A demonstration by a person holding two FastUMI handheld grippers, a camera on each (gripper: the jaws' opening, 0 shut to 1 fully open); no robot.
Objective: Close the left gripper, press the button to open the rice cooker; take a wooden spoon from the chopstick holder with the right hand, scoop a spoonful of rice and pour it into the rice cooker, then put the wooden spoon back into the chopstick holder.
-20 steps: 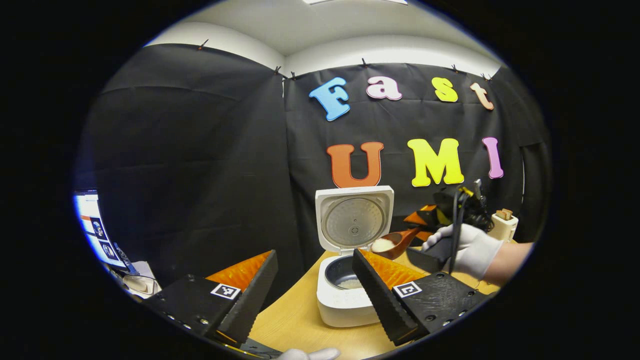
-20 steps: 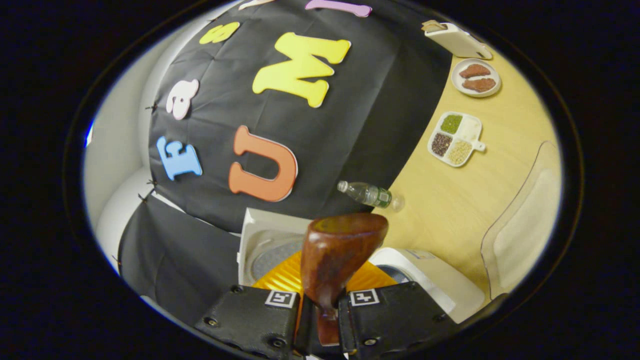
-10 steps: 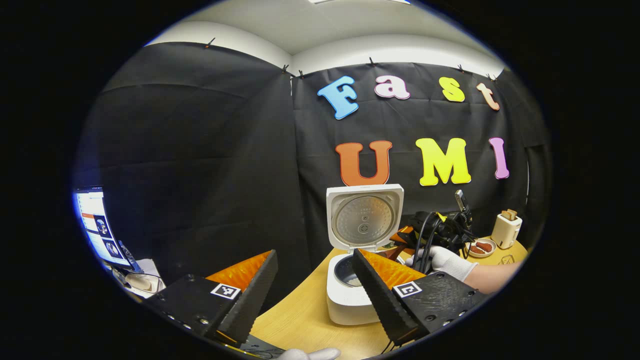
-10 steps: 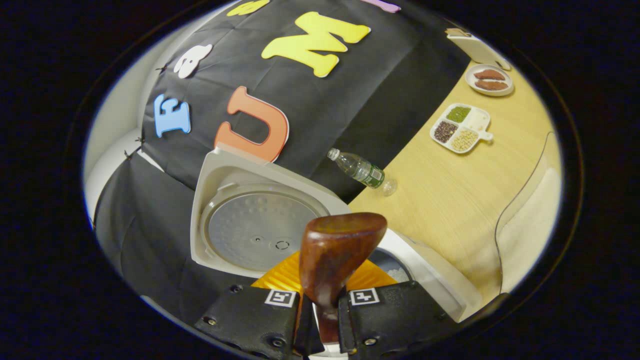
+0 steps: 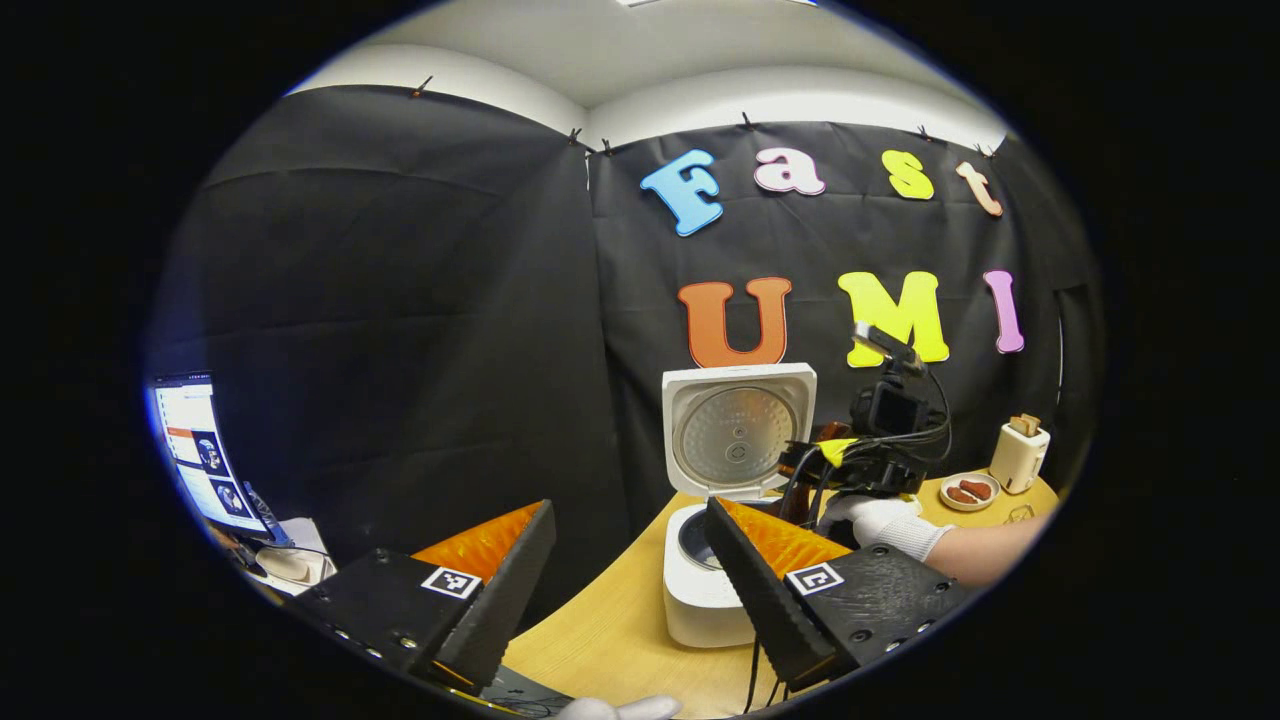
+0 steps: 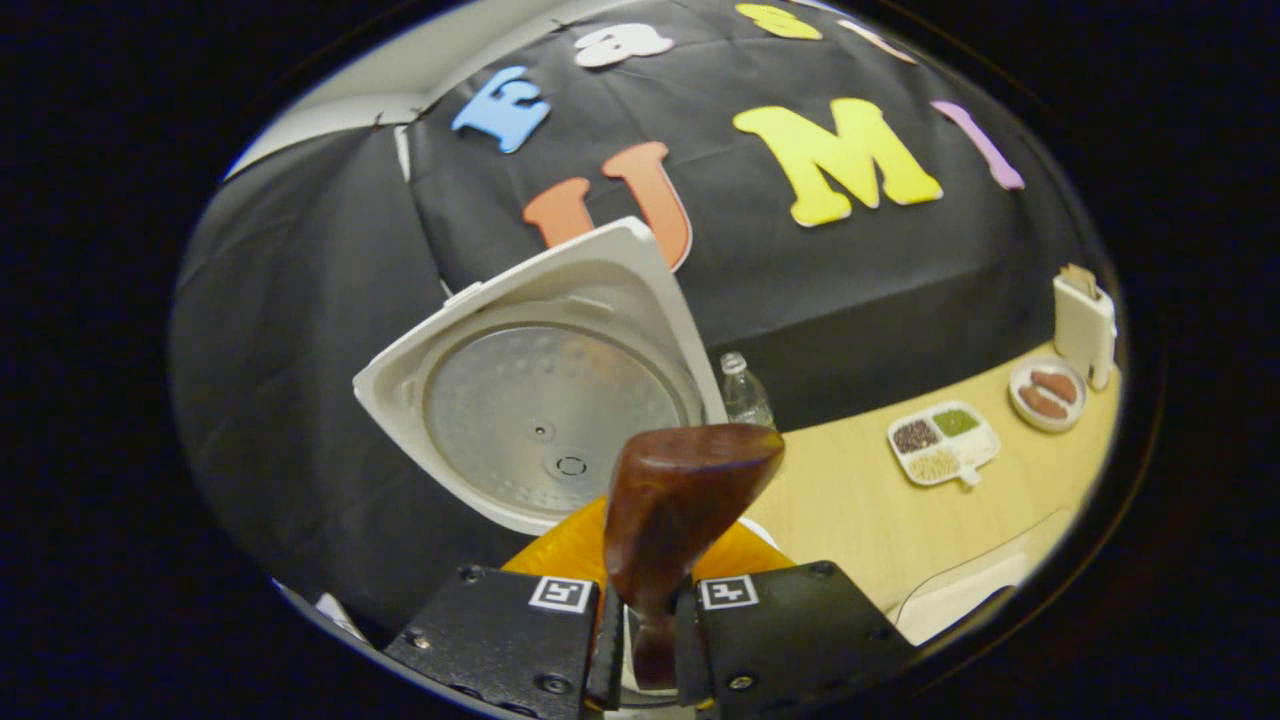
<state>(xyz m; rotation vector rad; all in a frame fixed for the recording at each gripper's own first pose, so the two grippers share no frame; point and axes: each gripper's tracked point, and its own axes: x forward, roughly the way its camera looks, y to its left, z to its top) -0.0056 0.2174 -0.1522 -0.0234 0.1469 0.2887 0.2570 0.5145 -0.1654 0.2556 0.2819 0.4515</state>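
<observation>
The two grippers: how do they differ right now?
The left gripper has its fingers spread wide and holds nothing; the right gripper is clamped on the wooden spoon. The left hangs back from the open rice cooker; the right is close to its lid. Both carry square markers.

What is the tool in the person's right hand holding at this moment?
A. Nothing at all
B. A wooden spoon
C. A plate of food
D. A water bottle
B. In the right gripper view the right tool has both fingers pressed on the handle of the wooden spoon, whose brown bowl rises in front of the open rice cooker lid.
</observation>
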